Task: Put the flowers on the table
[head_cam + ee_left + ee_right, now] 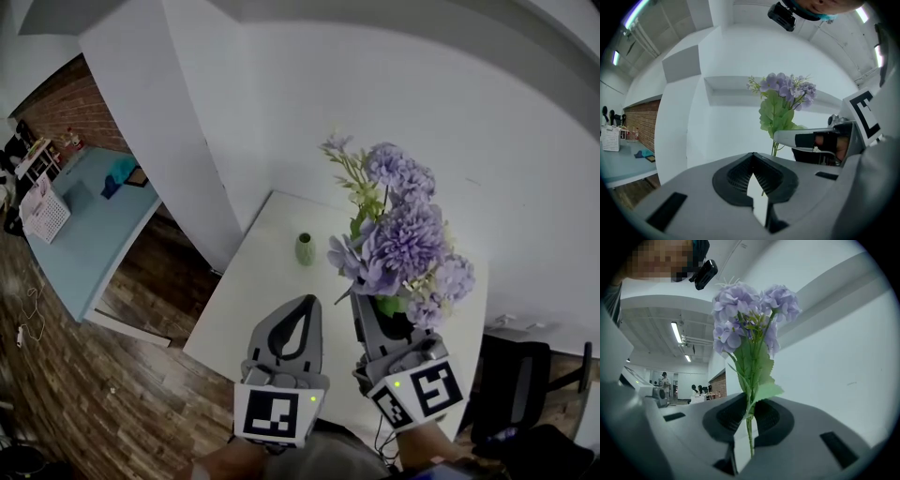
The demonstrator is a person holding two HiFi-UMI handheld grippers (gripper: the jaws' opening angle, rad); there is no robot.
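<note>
A bunch of purple flowers (401, 236) with green leaves stands upright in my right gripper (373, 314), which is shut on the green stems (749, 427). The blooms (747, 310) rise above the jaws against the white wall. My left gripper (302, 314) hovers beside it on the left, shut with nothing between its fingertips (753, 157). In the left gripper view the flowers (783, 91) and the right gripper (813, 138) show to the right. Both grippers are held over the near part of the white table (253, 300). A small green vase (305, 248) stands on the table beyond the left gripper.
A white wall and a pillar (178, 141) border the table at the back and left. A light blue table (89, 225) with a white basket (45, 214) stands at the far left on a wooden floor. A black chair (525, 384) is at the right. Several people (696, 390) are far off.
</note>
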